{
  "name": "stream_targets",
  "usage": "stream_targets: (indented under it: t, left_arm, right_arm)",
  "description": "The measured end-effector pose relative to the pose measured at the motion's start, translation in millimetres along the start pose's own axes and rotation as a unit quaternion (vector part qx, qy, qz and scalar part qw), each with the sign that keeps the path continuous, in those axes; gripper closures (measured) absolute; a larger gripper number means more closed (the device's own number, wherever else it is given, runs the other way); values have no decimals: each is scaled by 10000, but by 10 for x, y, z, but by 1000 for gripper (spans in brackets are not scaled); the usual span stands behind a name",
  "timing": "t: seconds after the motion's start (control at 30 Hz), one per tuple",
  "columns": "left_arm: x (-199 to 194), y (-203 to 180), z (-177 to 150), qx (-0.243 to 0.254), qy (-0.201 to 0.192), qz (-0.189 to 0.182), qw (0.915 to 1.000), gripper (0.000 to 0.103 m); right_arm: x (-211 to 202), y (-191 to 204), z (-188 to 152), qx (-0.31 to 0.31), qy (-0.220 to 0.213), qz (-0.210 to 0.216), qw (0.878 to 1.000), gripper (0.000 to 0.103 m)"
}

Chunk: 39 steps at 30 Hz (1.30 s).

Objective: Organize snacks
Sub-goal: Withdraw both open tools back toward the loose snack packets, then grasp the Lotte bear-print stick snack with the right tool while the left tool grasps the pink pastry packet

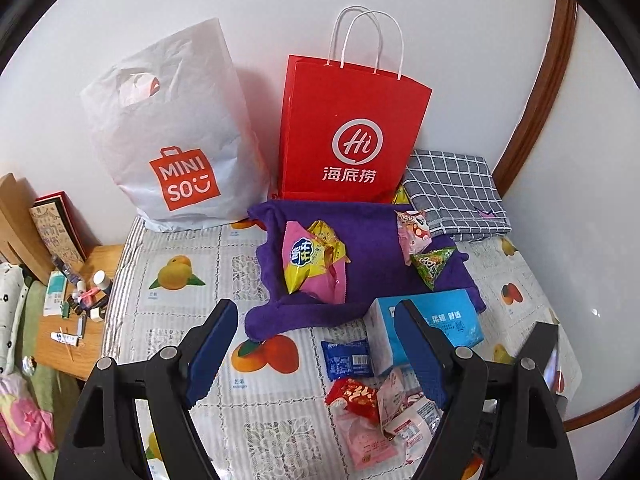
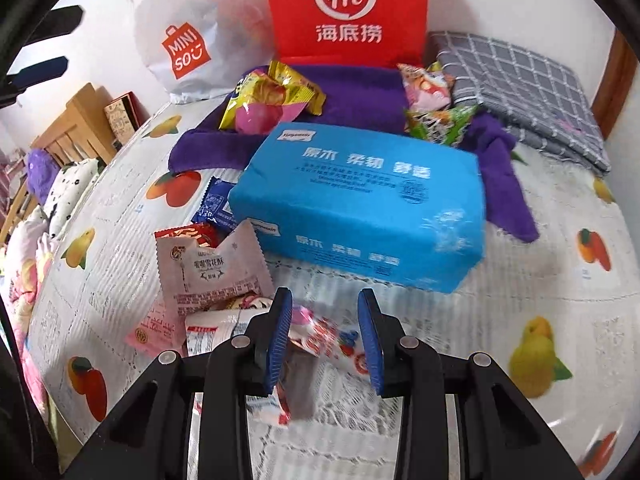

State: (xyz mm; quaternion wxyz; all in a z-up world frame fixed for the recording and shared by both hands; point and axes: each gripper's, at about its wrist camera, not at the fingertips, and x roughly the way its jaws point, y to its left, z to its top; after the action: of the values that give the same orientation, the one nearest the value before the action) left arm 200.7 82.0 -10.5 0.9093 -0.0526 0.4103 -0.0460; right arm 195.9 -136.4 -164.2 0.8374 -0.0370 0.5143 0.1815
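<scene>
My right gripper (image 2: 324, 294) points down at the bed, shut on a white and red snack packet (image 2: 324, 336) that spans the gap between its blue pads. Beside it lies a pile of loose snacks: a pale pink packet (image 2: 212, 268), a red one (image 2: 188, 236) and a dark blue one (image 2: 216, 204). My left gripper (image 1: 316, 306) hovers open over the bedspread with nothing between its fingers. On the purple towel (image 1: 368, 240) lie a yellow and pink packet (image 1: 308, 260), a green triangular packet (image 1: 432, 264) and a pink packet (image 1: 414, 228).
A blue tissue pack (image 2: 360, 200) lies between the towel and the snack pile. A red paper bag (image 1: 352, 132) and a white plastic bag (image 1: 176, 140) stand against the wall. A folded grey checked cloth (image 1: 456, 196) sits at the right. A wooden bedside table (image 1: 76, 320) holds small items.
</scene>
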Motion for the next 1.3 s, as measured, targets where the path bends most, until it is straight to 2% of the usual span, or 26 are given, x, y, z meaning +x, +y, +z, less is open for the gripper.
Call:
stream_targets:
  t: [0.13,0.53,0.87,1.3]
  left_arm:
    - [-27,37,-45,-15,24,19,10000,24]
    - [-31,-5,-154,37,109,-88,9999,24]
    - [-95,-83,-262,185,138,-66,9997,24]
    - [-134,-48,-366,244,231,132,9993,24]
  right_arm:
    - [145,-59,-3,183,145,24,9997,69]
    - [-74,-166,-329,212,333,261,9989,69]
    - [-274,95,-512,-308,175,386,9986,69]
    - [-197,274,-484,-247,122,803,9964,64]
